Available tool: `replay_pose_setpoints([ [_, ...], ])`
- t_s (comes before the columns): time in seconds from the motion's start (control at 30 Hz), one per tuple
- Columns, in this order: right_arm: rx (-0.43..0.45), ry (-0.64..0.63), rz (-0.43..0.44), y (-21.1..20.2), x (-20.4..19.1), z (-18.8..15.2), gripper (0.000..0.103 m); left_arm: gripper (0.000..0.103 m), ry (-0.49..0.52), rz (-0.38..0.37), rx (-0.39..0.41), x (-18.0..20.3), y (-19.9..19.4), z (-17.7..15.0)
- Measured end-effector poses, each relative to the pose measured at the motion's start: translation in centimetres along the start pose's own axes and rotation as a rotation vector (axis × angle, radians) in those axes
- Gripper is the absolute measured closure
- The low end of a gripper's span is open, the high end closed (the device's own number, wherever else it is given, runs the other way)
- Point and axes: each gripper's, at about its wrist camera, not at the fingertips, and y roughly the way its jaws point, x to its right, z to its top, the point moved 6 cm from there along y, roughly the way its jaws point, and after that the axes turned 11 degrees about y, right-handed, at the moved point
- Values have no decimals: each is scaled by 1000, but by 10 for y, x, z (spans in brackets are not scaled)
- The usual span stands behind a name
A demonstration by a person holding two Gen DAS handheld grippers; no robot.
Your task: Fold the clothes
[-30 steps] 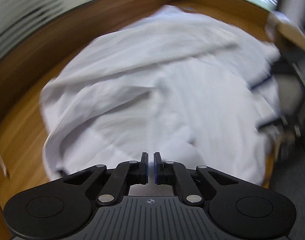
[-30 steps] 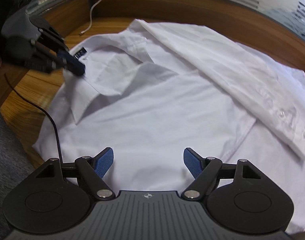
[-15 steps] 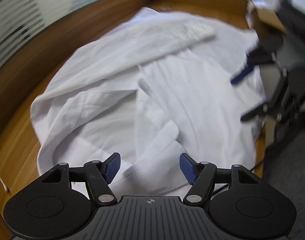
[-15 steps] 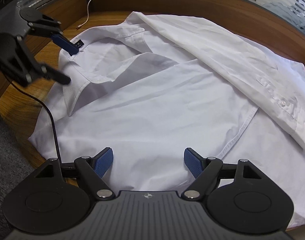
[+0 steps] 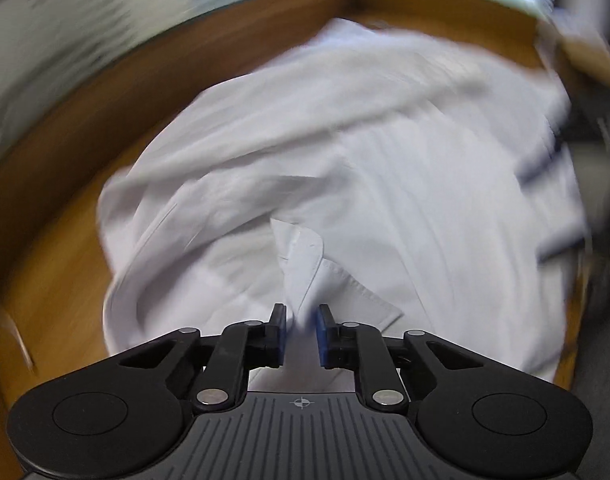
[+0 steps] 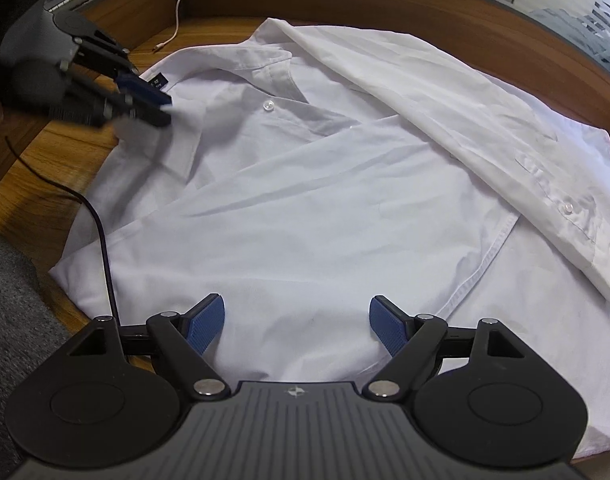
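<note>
Between left gripper pads: shirt collar, pinched; right gripper wide, above hem

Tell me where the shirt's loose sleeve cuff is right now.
In the right wrist view the cuff lies at far right, its sleeve draped diagonally across the shirt, away from the collar.

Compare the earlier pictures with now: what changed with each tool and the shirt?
The left tool, open half a second ago, has closed on the shirt at its collar. The right tool stayed open over the hem, and the sleeve stayed folded across.
</note>
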Motion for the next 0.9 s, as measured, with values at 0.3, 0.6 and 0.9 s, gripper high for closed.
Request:
replay_pose_setpoints([
  [0.3, -19, -3, 2, 5, 2, 0, 18, 78, -455, -41, -63, -49, 25, -34],
  [0.6, 60, -59, 64, -14, -12, 52, 18, 75, -425, -62, -25, -43, 14, -33],
  [0.9, 77, -93, 143, 20, -29, 146, 19, 54, -241, -85, 29, -21, 12, -1],
])
